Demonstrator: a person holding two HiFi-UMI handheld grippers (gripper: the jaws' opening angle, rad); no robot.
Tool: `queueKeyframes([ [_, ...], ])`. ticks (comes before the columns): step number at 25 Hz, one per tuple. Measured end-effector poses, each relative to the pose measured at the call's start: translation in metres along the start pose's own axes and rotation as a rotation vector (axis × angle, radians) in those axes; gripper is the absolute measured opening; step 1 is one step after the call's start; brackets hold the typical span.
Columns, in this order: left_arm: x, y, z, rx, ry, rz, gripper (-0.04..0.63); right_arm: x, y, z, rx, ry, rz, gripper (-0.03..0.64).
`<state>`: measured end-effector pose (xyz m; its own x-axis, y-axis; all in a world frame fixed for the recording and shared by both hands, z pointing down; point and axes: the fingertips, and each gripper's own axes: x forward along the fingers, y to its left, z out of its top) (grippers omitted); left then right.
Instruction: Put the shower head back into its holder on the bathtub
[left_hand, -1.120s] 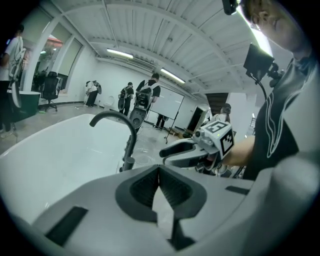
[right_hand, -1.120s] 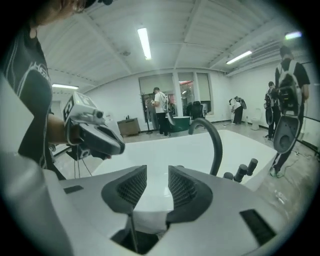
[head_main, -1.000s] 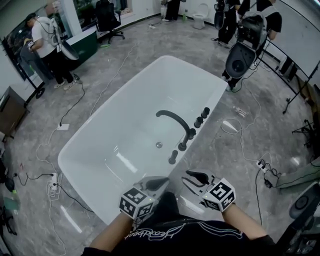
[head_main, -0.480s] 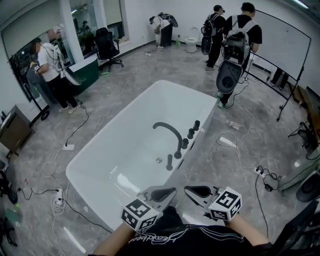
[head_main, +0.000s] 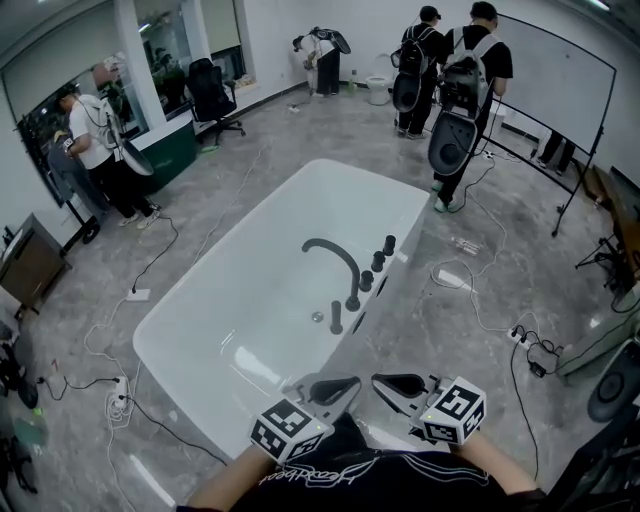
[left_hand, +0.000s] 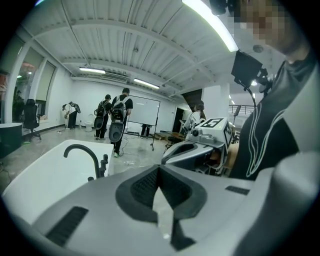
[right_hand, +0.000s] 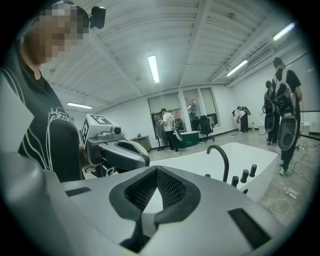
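White glossy bathtub (head_main: 250, 280) is lying ahead, its slim dark shower head (head_main: 336, 318) seemingly seated upright on the right rim, straight beyond both tips and about equally near each, left gripper (head_main: 345, 386) pressed together empty, right gripper (head_main: 385, 383) just finishing closing on nothing.

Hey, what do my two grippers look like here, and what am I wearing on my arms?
The left gripper and right gripper are both grey moulded shells with dark ribbed pads. Each carries a white cube printed with black square markers. The top is black with white line print, and the forearms are uncovered.
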<state>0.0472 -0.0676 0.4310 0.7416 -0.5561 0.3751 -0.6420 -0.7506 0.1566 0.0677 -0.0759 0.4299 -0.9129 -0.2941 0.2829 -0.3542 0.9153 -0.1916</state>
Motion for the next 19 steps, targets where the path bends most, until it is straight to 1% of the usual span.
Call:
queueKeyframes([
  [8,0.007,-0.006,-0.002,-0.017,0.014,-0.032,0.003,-0.006,-0.003,-0.004,0.022,-0.007,-0.020,0.012],
  [12,0.009,-0.006,0.001,-0.037,0.005,-0.041,0.003,-0.010,-0.002,-0.004,0.017,-0.010,-0.032,0.012],
  [19,0.011,-0.017,-0.003,-0.029,0.008,-0.054,0.003,-0.018,0.003,-0.010,0.012,-0.010,-0.033,0.012],
])
